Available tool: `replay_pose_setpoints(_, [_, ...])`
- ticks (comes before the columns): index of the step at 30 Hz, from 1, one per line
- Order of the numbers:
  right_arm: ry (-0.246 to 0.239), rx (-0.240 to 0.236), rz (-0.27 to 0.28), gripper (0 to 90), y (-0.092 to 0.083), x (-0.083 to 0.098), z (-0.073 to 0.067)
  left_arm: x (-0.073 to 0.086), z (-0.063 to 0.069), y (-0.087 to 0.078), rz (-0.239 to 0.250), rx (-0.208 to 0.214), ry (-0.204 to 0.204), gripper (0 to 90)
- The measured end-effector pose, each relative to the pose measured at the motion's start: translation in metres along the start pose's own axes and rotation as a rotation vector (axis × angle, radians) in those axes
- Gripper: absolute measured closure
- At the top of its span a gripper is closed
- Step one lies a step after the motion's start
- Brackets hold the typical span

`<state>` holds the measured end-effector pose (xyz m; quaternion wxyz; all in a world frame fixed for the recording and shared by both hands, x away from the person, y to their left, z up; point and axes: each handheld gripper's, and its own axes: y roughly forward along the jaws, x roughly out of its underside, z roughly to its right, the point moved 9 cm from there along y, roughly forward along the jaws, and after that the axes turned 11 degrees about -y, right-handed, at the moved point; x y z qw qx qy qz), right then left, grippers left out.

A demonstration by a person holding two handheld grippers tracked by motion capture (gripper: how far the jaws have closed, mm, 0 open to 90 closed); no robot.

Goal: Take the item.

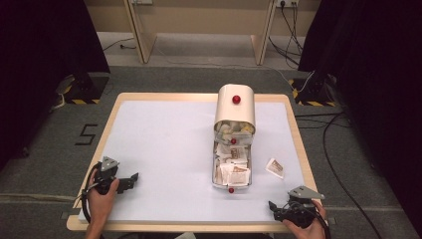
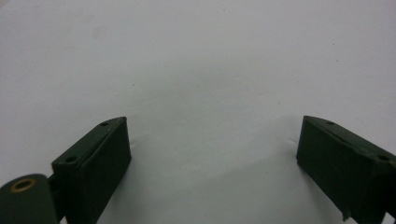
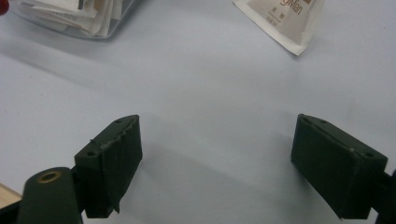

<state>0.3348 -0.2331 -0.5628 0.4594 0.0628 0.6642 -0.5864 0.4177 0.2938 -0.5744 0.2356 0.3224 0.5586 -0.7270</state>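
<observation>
Right hand-held gripper (image 3: 217, 154): released, empty.
Left hand-held gripper (image 2: 212, 158): released, empty.
Sachet (image 3: 280, 18): just ahead of right jaws, flat on surface (image 1: 164, 144).
Handling: likely light, limp, thin; pinch an edge.

In the right gripper view the top edge cuts off the loose sachet (image 3: 280, 18) and the clear tray (image 3: 100, 30). In the high view, sachet (image 1: 274, 168) print is too small to read.

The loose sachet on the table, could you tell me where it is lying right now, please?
In the high view the loose sachet lies flat on the table, just right of the clear box of sachets and ahead of the right claw.
</observation>
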Motion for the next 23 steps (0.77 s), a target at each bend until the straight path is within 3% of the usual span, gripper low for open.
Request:
replay_pose_setpoints(3, [-0.036, 0.017, -0.011, 15.4, 0.0012, 0.0006, -0.0012, 0.0, 0.0, 0.0, 0.0, 0.0, 0.0, 9.0])
replay_pose_setpoints(23, [-0.033, 0.013, -0.01, 15.3, 0.0013, 0.0007, -0.0013, 0.0, 0.0, 0.0, 0.0, 0.0, 0.0, 9.0])
